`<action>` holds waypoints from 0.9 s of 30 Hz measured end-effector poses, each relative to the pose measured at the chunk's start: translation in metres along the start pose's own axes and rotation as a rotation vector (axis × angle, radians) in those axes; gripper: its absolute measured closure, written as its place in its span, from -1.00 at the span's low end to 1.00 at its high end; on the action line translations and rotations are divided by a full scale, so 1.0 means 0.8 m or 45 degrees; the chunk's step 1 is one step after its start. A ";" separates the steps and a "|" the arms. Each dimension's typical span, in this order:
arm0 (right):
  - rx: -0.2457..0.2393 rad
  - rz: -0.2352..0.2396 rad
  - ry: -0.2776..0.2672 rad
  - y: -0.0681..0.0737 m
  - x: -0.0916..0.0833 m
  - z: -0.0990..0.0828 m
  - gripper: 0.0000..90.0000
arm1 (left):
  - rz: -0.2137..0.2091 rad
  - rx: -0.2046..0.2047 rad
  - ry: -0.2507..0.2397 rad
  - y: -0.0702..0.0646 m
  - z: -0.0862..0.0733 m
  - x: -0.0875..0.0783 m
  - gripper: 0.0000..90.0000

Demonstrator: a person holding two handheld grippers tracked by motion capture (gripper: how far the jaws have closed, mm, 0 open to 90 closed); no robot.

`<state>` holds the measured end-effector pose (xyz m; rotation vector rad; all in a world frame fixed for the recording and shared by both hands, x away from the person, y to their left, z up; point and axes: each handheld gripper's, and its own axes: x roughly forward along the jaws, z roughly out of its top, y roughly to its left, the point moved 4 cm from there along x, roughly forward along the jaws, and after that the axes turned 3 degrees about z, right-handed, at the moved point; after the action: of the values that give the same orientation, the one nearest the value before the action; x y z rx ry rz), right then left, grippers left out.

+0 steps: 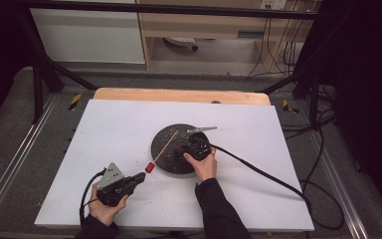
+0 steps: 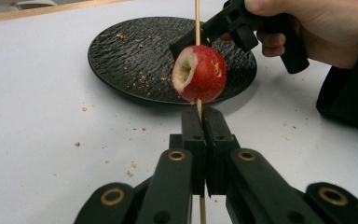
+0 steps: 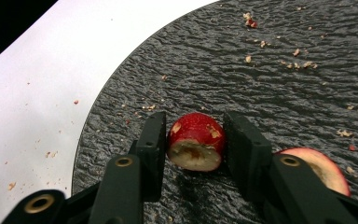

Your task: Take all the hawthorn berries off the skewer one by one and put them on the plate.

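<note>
Near the tabletop's (image 1: pixel 129 119) front-left corner, the left gripper (image 1: pixel 138 178) has its jaws pressed together on a thin wooden skewer (image 2: pixel 197 28), pinching it just below a red fruit (image 2: pixel 199 73) threaded on it. That fruit is round and glossy, deep red with pale flecks, and its cut end shows a cream-coloured hollow where the core was; the skewer runs straight through it and on upward, slanting from the gripper toward the plate (image 1: pixel 166 149) in the high view, where the fruit hangs just off the plate's near-left rim, above the white tabletop. The plate is round, black and rough-textured, lying around the middle of the tabletop and strewn with pale crumbs; more crumbs dot the white surface beside it. Over the plate's right half the right gripper (image 3: pixel 194 140) points down, its jaws spread on either side of a second fruit piece (image 3: pixel 196 140) that lies on the plate: small, red-skinned, with its cut face pale and brownish at the centre, turned toward the camera. Narrow gaps show between the pads and its skin, so nothing is pinched. Just to the right, partly hidden behind the right jaw, lies a third piece (image 3: pixel 319 165) with red skin and pinkish-white flesh.
</note>
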<state>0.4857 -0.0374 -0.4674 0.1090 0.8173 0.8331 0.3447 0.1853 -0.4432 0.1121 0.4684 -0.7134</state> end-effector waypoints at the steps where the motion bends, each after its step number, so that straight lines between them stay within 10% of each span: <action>1: -0.002 -0.002 -0.007 0.001 -0.002 0.001 0.27 | 0.000 0.000 0.000 0.000 0.000 0.000 0.96; 13: -0.060 0.049 -0.128 0.017 -0.058 0.021 -0.22 | 0.002 -0.001 -0.001 0.000 0.000 0.000 0.96; 27: -0.132 0.130 -0.203 0.040 -0.114 -0.009 -0.82 | -0.003 0.006 0.001 -0.007 0.002 0.005 0.96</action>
<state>0.4253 -0.0804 -0.4057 0.1247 0.6216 0.9491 0.3446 0.1782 -0.4430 0.1162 0.4680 -0.7166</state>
